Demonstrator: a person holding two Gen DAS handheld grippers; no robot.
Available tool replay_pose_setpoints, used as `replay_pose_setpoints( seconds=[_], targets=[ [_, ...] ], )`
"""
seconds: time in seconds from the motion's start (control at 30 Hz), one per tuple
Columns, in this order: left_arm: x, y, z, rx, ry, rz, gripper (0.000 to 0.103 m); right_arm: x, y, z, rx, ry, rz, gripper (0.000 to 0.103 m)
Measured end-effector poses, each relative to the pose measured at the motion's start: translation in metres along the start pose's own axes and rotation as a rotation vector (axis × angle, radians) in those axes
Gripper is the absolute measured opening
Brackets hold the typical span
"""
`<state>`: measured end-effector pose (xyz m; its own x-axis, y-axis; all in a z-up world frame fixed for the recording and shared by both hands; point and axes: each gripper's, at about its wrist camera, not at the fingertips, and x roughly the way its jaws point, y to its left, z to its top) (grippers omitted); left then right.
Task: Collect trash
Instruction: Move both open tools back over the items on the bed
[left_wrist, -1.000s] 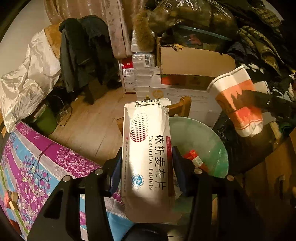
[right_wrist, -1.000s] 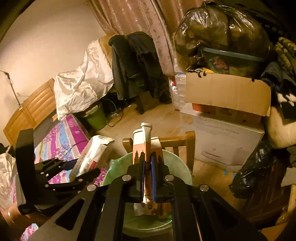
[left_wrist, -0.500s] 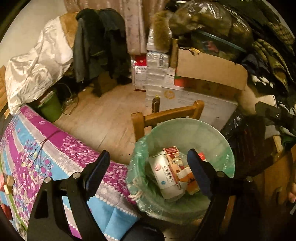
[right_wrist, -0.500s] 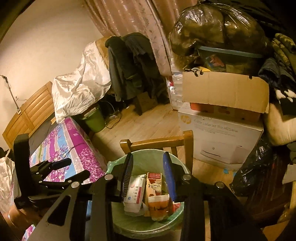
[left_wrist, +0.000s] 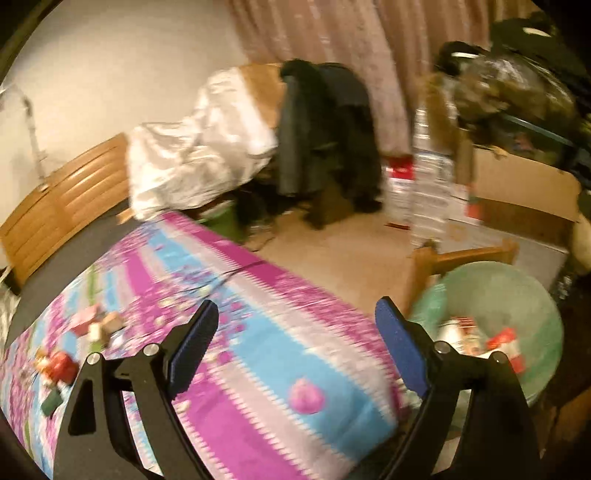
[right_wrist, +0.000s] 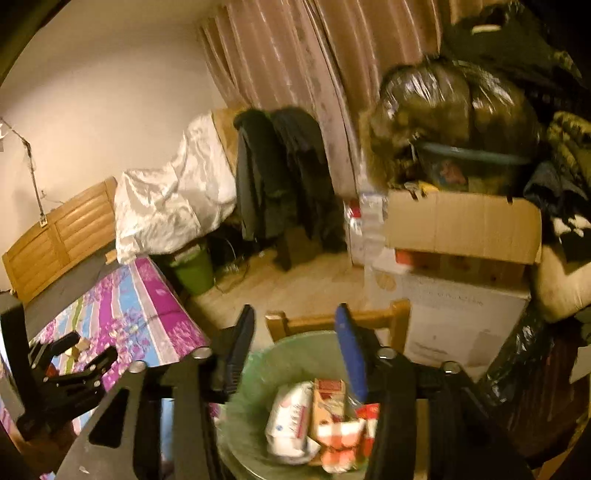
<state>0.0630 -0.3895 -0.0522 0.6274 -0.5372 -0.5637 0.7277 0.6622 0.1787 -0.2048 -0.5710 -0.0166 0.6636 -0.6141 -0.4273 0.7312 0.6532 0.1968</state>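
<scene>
1. Trash: cartons (right_wrist: 325, 417) lie inside green-lined bin (right_wrist: 258, 373); small scraps (left_wrist: 99, 328) remain on the floral tabletop (left_wrist: 266, 354).
2. Right gripper (right_wrist: 295, 350) over bin, fingers spread, empty.
3. Left gripper (left_wrist: 295, 354) over tabletop, fingers spread, empty.
4. Step judged: reach for next scrap; calls for aiming left at the scraps.

I count one green-lined trash bin (right_wrist: 258, 373) holding one white medicine box (right_wrist: 290, 417) and one orange-and-white carton (right_wrist: 332, 413). My two grippers (left_wrist: 295, 332) (right_wrist: 295, 347) are empty. Several small scraps (left_wrist: 74, 354) lie on one floral tablecloth (left_wrist: 258, 332); blur defeats exact counting.
</scene>
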Motion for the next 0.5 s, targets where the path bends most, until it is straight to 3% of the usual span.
replay_pose_setpoints(
  seconds=[0.17,0.5],
  targets=[
    [-0.007,0.053,-0.027,-0.052,0.03,0.097,0.084,0.003,0.049,-0.011,-0.062,-0.016,0.058,0.052],
    [-0.03,0.154,-0.114,-0.164,0.148,0.245,0.083,0.038,0.151,-0.043,-0.165,0.147,0.229,0.057]
  ],
)
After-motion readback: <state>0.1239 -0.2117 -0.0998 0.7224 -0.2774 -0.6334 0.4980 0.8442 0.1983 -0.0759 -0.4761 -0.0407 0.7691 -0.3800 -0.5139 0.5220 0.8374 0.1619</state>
